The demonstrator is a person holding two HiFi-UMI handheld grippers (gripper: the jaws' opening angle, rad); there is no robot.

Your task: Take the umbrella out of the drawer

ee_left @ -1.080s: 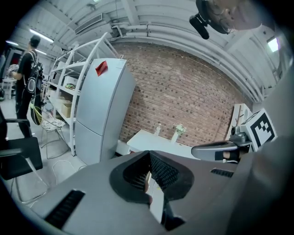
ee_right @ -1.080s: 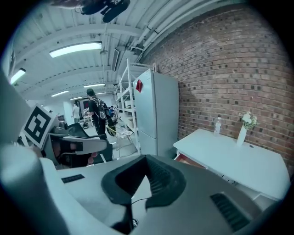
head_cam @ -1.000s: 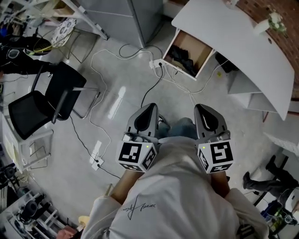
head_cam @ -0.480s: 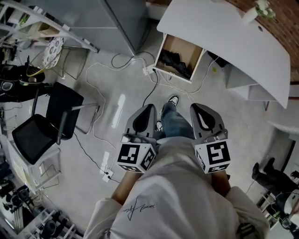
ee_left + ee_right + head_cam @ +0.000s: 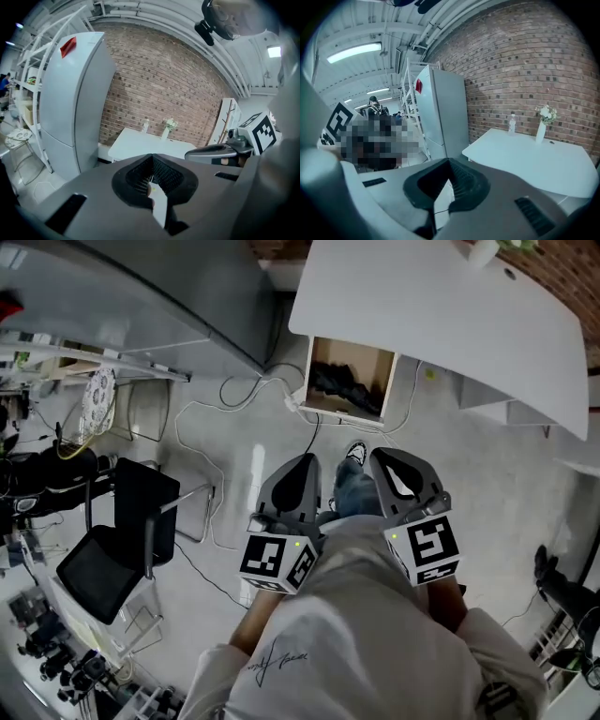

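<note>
An open wooden drawer sticks out from under the white table in the head view. Inside it lies a dark folded umbrella. My left gripper and right gripper are held side by side close to my body, well short of the drawer, and point toward it. Both are shut with nothing between the jaws. In the left gripper view the left gripper faces the table. The right gripper also faces the table. Neither gripper view shows the drawer.
White cables and a power strip lie on the floor left of the drawer. A black chair stands at the left. A tall grey fridge stands left of the table. A vase and a bottle stand on the tabletop. My shoe shows between the grippers.
I have walked toward the table: the drawer and the table have come nearer in the head view. Both grippers travelled along with me and stayed shut.
</note>
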